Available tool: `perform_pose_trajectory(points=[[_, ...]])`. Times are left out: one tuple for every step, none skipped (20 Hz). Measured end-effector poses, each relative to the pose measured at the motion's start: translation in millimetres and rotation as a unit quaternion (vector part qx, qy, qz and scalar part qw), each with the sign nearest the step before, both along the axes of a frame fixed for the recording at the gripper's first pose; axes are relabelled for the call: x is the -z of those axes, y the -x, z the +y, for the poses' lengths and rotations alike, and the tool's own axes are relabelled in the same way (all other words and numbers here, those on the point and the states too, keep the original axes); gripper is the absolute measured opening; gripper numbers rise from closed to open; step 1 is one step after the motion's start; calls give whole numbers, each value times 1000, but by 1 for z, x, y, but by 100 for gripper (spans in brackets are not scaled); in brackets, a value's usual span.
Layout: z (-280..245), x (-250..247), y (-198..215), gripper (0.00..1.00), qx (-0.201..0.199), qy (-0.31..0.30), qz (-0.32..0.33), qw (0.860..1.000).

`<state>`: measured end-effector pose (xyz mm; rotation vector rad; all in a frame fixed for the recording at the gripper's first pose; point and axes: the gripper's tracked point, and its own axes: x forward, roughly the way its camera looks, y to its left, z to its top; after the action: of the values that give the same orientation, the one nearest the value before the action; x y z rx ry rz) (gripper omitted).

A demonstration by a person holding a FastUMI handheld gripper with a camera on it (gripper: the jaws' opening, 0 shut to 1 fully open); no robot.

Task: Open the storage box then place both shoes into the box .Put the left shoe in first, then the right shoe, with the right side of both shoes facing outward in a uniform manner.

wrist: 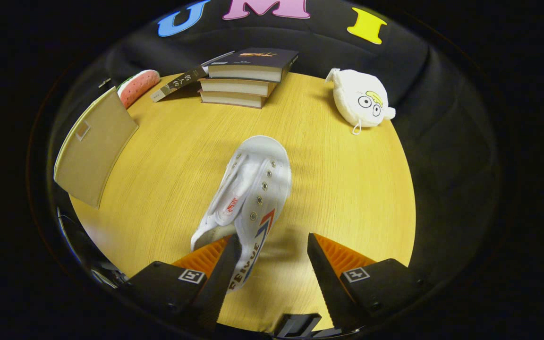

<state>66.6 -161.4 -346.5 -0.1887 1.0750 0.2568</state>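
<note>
A white canvas shoe [253,184] with red and blue side stripes lies on the round wooden table [347,189], toe pointing away from me and heel toward the fingers. My gripper [272,238] is open. One fingertip sits at the shoe's heel opening, against the inside of the striped side wall. The other fingertip stands apart on bare table beside that wall, with a clear gap. A tan storage box [95,146] stands at the table's left edge, beyond and left of the fingers, its flat beige face turned toward me; I cannot tell whether it is open.
A stack of books [246,78] sits at the table's far side with one more book leaning on it. A white plush toy [361,99] lies at the far right. A watermelon-patterned soft item [137,87] rests behind the box.
</note>
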Motion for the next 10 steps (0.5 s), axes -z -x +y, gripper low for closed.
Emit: perform_pose_trajectory(points=[[1,5,-3,87,12,-11,8,1000],[5,8,-6,83,28,-27,16,999],[14,9,-7,78,44,-55,27,997],[21,12,-7,60,61,-75,39,995],[19,19,-6,53,66,-77,46,994],[21,16,-9,46,74,-85,46,993],[17,16,-10,39,90,-89,46,991],[13,15,-10,32,119,-98,44,987],[12,13,-12,22,141,-108,42,983],[11,15,-11,11,148,-114,39,982]])
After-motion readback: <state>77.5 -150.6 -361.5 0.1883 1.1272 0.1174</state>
